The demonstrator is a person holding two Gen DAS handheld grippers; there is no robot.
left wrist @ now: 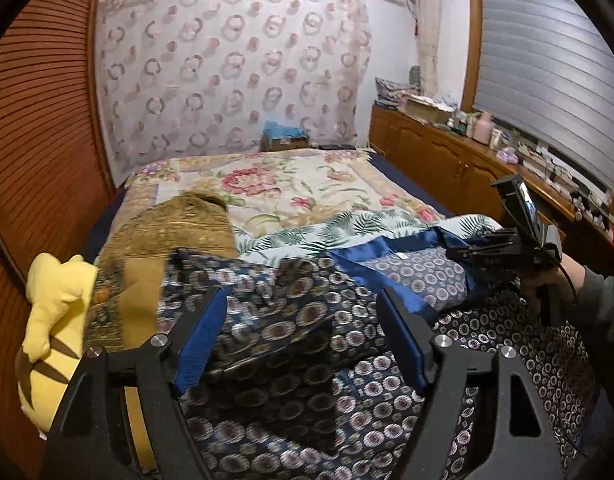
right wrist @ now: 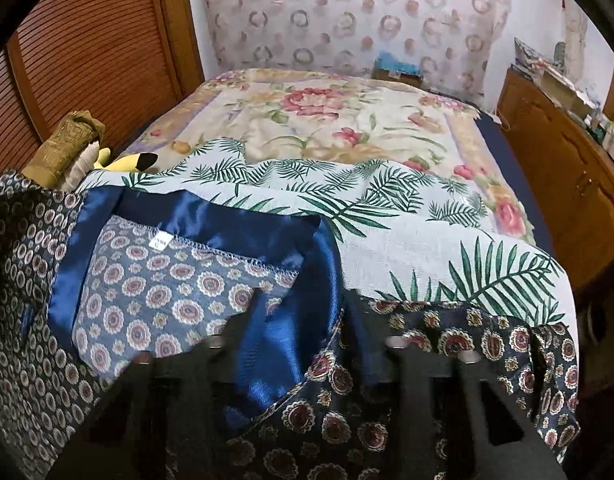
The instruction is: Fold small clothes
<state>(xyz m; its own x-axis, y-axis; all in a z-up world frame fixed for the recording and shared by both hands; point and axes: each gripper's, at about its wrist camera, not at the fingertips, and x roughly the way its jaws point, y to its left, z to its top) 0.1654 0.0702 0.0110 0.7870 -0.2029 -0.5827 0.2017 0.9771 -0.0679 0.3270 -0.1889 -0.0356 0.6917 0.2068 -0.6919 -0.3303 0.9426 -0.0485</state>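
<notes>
Garment (left wrist: 291,332): directly below left tongs (left wrist: 303,340), on the bed (left wrist: 307,184).
Left tongs: released.
Right tongs (right wrist: 303,344): blurred, state indeterminate.

small white tag (right wrist: 161,243) on patterned garment (right wrist: 167,292) lining, print too blurry to read, no other legible txt

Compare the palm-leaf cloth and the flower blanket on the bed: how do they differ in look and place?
The palm-leaf cloth is white with green fronds; the flower blanket is cream with pink flowers. The palm-leaf cloth lies nearer the grippers, on top of the flower blanket's near end and partly under the navy garment; the flower blanket reaches the far wall. Both lie flat.
</notes>
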